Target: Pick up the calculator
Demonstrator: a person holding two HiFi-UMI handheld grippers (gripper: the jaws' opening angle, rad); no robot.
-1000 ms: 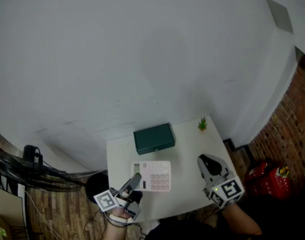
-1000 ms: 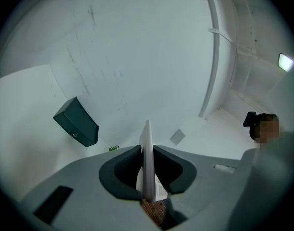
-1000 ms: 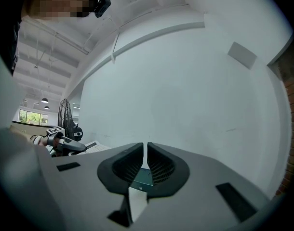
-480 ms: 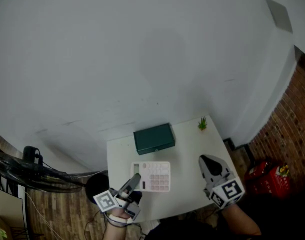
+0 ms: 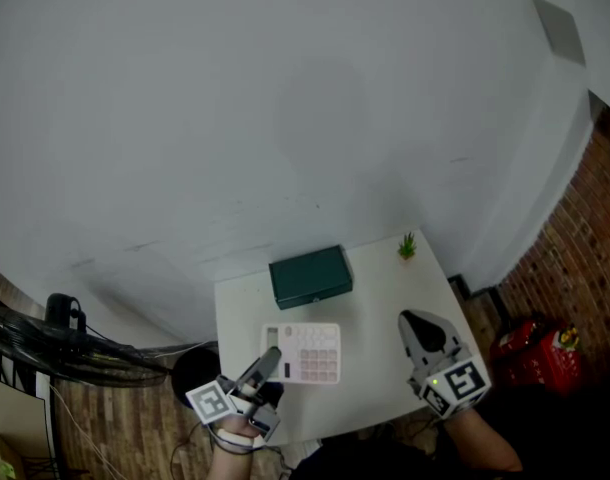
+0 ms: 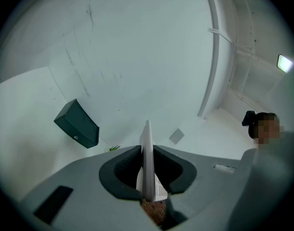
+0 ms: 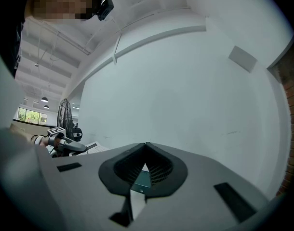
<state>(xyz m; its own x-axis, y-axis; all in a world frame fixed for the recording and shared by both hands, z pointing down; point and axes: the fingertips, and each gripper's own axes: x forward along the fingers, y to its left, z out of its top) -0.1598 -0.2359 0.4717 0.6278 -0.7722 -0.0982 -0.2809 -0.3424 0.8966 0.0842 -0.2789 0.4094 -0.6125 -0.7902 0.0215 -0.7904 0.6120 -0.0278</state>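
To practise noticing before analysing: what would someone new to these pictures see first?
The pale pink calculator stands out near the front of the small white table, clamped at its left edge by the left gripper. Behind it lies a dark green box, and the right gripper hovers shut and empty over the table's right side.

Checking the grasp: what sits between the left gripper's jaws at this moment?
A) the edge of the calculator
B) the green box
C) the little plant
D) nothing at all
A: in the left gripper view, the left gripper has its jaws closed on the thin white edge of the calculator, and the head view shows its tip at the calculator's near left corner.
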